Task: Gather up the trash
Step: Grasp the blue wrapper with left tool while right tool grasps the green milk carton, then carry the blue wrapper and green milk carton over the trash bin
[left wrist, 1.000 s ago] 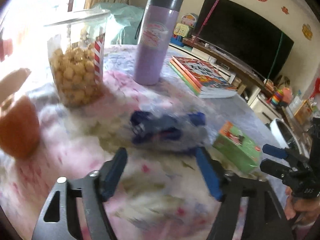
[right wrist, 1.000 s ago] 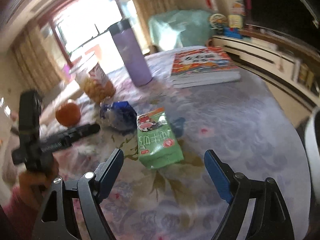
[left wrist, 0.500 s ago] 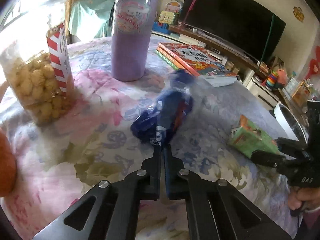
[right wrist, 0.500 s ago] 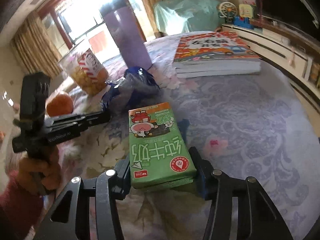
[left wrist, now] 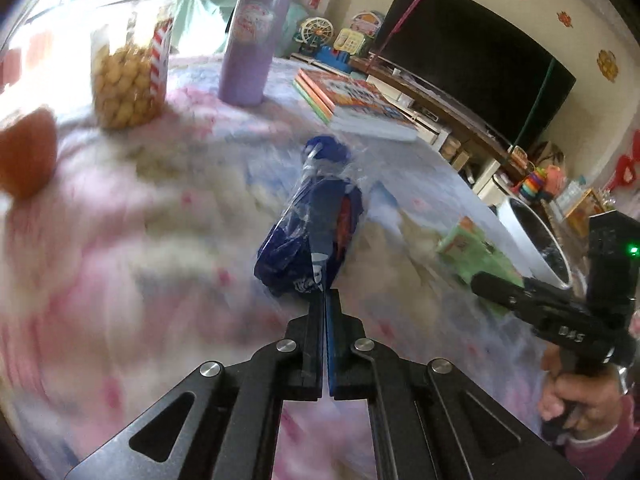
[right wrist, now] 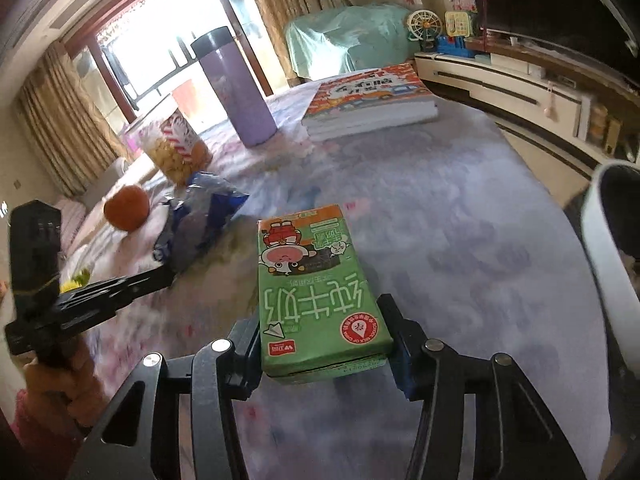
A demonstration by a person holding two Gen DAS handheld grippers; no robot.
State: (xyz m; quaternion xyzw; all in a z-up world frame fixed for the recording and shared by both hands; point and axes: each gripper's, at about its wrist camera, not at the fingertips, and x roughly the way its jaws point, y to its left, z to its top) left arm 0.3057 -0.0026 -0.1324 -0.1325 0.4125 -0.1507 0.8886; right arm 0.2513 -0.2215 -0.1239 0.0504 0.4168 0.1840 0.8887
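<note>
**Both claws carry trash**

The left claw [left wrist: 325, 294] is clamped tight on the end of a blue snack wrapper [left wrist: 310, 236]. The right claw [right wrist: 322, 338] grips a green milk carton [right wrist: 316, 292] by its sides, above the floral surface [right wrist: 460, 240].

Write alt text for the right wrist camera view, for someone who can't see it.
The right claw grips a green milk carton by its sides, above a floral tablecloth. To the left, the left claw pinches a blue plastic wrapper. Behind stand an orange, a snack jar, a purple tumbler and stacked books; a white bin sits at right.
</note>
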